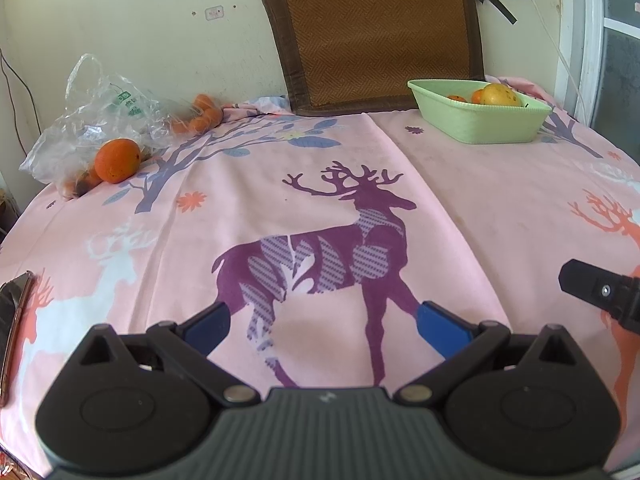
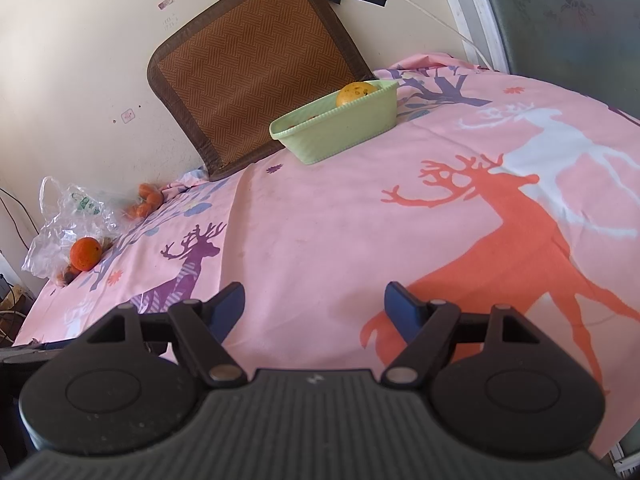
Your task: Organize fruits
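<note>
Left gripper (image 1: 324, 330), black with blue finger pads, jaws spread wide, nothing between them, hovering over the purple deer print on the pink deer-patterned tablecloth (image 1: 460, 208). Right gripper (image 2: 314, 308), same build, also wide open and empty, over bare pink cloth just left of the orange deer print. In the left wrist view a black part of the right gripper pokes in at the right edge.

Large round orange (image 1: 117, 160) sits at the far left of the table, touching the mouth of a crumpled clear plastic bag (image 1: 96, 120); some smaller fruit lie partly under the bag beside it, too hidden to count. Cluster of small orange tangerines (image 1: 200, 116) further back near the wall, just right of the bag.

Pale green rectangular plastic basket (image 1: 480, 128) at the far right, well apart from the bag. Inside it: a yellow speckled round fruit (image 1: 500, 94) plus at least two small orange fruits (image 1: 456, 98), only partly visible over the rim.

Brown woven square mat (image 1: 372, 32) leans upright against the cream wall behind the basket. Dark flat object at left table edge, unclear.
</note>
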Demonstrator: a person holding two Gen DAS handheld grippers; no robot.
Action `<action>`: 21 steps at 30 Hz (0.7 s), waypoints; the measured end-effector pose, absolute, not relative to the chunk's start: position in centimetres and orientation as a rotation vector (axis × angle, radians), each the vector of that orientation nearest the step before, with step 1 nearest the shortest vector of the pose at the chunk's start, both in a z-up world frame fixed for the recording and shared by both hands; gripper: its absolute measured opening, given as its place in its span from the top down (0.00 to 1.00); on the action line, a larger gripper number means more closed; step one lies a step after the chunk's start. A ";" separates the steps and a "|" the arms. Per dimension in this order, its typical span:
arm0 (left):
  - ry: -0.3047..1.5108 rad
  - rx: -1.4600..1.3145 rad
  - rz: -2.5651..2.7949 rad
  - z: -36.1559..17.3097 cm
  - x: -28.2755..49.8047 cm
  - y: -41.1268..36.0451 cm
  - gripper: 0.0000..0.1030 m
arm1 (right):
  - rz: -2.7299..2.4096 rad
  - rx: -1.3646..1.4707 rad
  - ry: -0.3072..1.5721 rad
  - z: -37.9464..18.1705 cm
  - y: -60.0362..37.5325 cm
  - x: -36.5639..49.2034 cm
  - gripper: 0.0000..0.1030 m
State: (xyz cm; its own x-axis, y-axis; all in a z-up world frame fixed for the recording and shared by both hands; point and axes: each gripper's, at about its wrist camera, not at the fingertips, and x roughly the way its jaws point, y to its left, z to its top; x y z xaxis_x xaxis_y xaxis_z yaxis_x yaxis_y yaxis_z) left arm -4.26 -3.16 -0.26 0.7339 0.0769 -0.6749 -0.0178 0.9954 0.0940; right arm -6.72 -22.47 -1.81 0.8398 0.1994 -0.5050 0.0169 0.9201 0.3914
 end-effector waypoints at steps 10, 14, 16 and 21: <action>0.746 0.083 0.052 -0.3 -4.3 -3.2 0.00 | 0.101 0.395 0.569 -1.8 -22.5 -6.8 0.24; 0.745 0.083 0.052 -0.3 -4.3 -3.3 0.00 | 0.100 0.393 0.566 -1.8 -22.6 -6.8 0.23; 0.746 0.082 0.051 -0.4 -4.3 -3.3 0.00 | 0.099 0.391 0.563 -1.8 -22.6 -6.7 0.23; 0.752 0.086 0.047 -0.5 -4.2 -3.6 0.00 | 0.097 0.392 0.562 -1.8 -22.5 -6.8 0.23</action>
